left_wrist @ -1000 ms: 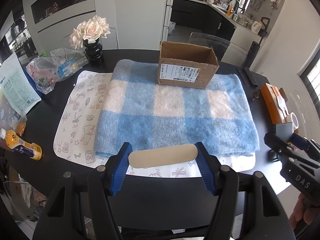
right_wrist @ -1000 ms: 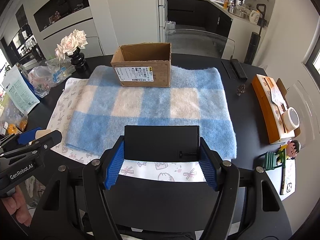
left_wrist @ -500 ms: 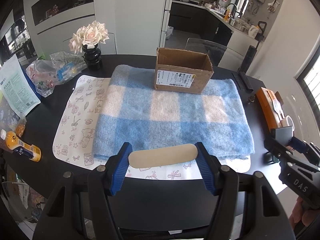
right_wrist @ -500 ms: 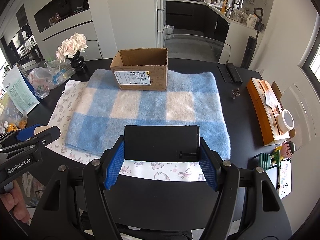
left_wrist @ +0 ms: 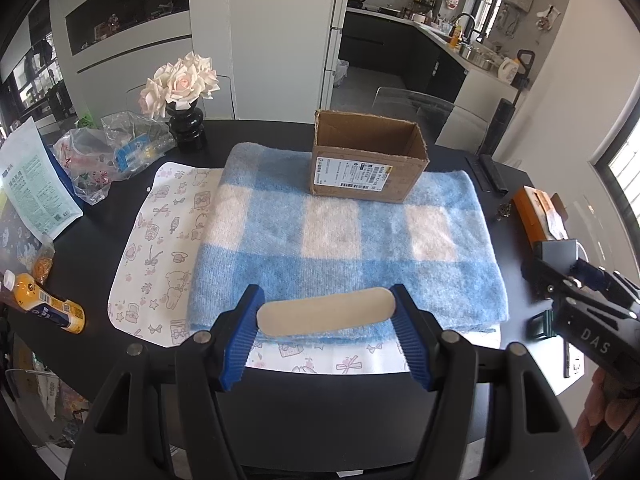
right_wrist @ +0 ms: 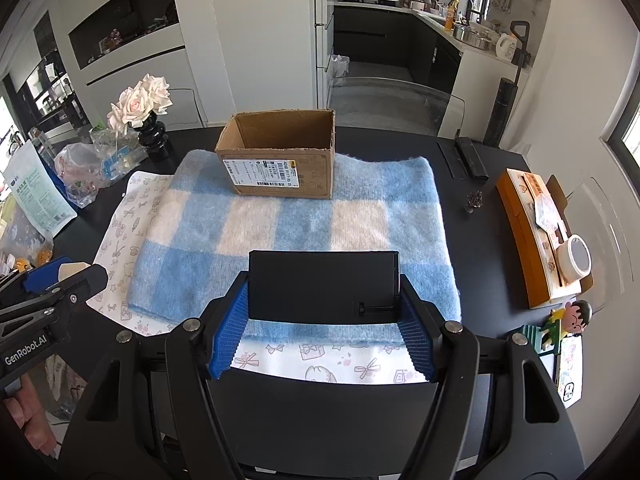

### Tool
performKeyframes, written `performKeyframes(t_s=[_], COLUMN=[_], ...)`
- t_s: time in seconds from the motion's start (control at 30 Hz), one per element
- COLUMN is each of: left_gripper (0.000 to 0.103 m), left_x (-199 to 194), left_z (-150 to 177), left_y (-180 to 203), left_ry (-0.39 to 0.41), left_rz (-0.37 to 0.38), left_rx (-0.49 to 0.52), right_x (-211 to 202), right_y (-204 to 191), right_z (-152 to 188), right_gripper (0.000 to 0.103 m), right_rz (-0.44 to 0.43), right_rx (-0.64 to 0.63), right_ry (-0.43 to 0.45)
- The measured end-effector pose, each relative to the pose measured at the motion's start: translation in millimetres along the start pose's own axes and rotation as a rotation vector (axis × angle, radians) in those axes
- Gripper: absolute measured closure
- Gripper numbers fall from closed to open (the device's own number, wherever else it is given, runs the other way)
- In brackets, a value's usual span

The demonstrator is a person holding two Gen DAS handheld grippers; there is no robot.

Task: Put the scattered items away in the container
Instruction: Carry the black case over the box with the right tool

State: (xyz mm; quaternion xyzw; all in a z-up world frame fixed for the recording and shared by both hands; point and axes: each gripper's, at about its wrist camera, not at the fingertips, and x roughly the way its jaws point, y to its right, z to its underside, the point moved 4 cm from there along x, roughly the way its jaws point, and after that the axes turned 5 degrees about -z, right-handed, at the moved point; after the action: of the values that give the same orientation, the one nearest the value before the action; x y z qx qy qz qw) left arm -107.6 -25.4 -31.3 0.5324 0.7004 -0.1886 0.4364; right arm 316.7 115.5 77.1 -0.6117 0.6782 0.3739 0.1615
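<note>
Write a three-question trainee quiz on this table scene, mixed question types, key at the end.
1. True or false: the open brown cardboard box stands on the blue-and-white checked woolly blanket.
2. Which claw grips the flat black rectangular case? A left, B right.
3. Fill in: the left claw clamps a flat beige ___-ended bar.

Key: 1 true. 2 B, the right claw. 3 rounded.

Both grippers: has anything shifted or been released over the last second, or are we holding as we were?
Nothing was released or picked up. The left gripper stays clamped on the beige oblong piece, the right gripper on the black box. Both views sit slightly higher over the blue checked blanket. The cardboard box has not moved.
</note>
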Motion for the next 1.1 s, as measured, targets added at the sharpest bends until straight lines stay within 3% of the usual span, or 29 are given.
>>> performKeyframes(t_s=[0.4,1.1], left_gripper=[0.040,0.040], left_x=[-2,-18], left_z=[-18,-35], left_y=[-11,-27], left_ry=[0.023,0.068], left_rz=[-0.010,-0.031], left_rx=[-0.019,-0.034], right_x=[28,119], right_y=[-4,-18], right_z=[-62,-164], right_gripper=[0.032,0.032], right_rz=[0.008,-0.007], right_rx=[-0.052,-0.086], right_ry=[0.036,-0.014])
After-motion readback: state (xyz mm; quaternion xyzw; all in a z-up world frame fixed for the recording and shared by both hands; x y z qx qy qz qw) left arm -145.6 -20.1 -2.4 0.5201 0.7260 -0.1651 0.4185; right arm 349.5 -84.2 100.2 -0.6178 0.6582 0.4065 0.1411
